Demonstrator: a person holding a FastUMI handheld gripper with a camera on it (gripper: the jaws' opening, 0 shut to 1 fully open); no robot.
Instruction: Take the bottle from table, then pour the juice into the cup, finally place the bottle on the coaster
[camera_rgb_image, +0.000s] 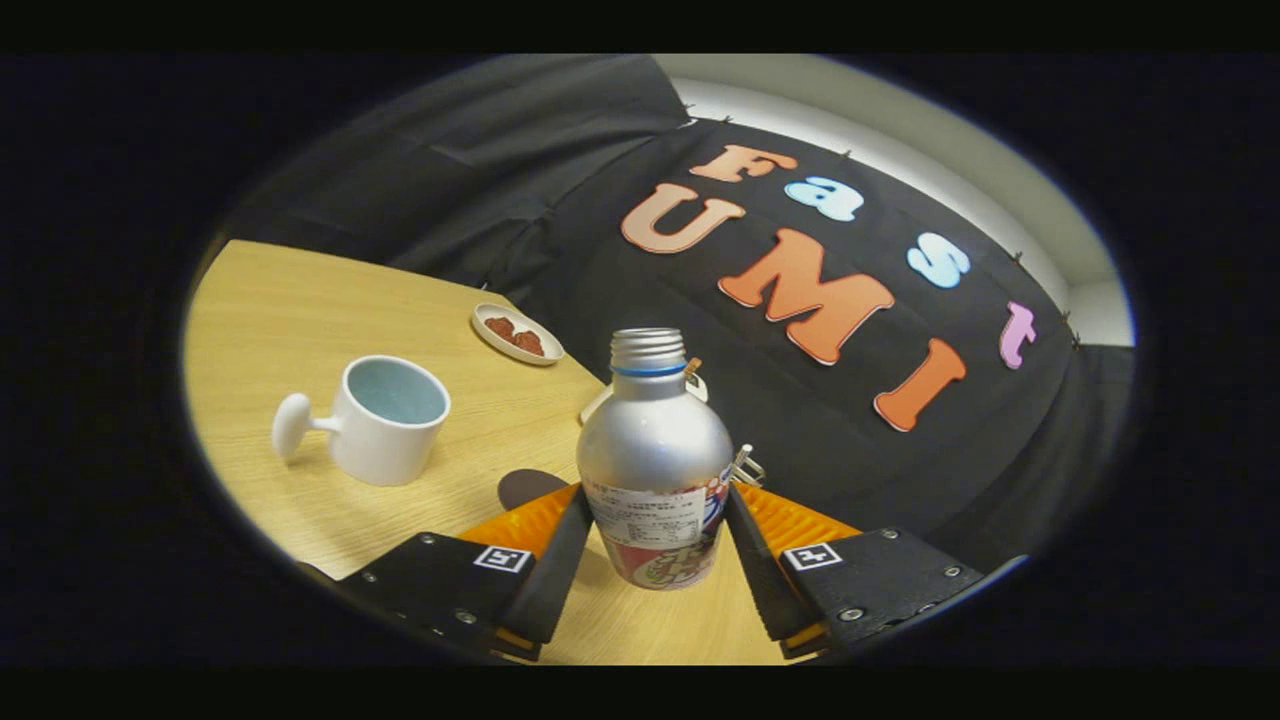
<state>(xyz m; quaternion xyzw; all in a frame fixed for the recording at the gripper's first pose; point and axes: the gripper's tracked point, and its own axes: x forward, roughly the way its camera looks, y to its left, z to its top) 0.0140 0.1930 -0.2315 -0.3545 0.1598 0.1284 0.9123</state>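
The bottle (655, 455) sits right between the two fingers, upright against them, silver body, threaded neck open at the top with a blue ring just under the threads, a printed label wrapped round its lower half. The claw (655, 535) is closed in on it: the left finger (555, 545) presses one flank of the label, the right finger (755, 545) presses the other, a firm hold at the bottle's lower half. Whether the bottle's base rests on the wooden surface (290, 320) or hangs just above it, I cannot tell; a shadow lies directly beneath it.

Just beside the left finger, partly hidden behind it, there's a dark round coaster (528, 486) lying flat on the surface. Farther out on that same side stands the cup (385, 420), white outside, pale blue inside, tilted in this view with its knobbed handle sticking out away from the bottle. It is apart from the bottle and from the coaster.

Beyond the cup, near the far rim of the surface, a small white dish (517, 333) carries a couple of reddish-brown pieces. Directly behind the bottle's shoulder a pale object peeks out, mostly hidden, too little of it to name. The whole scene leans.
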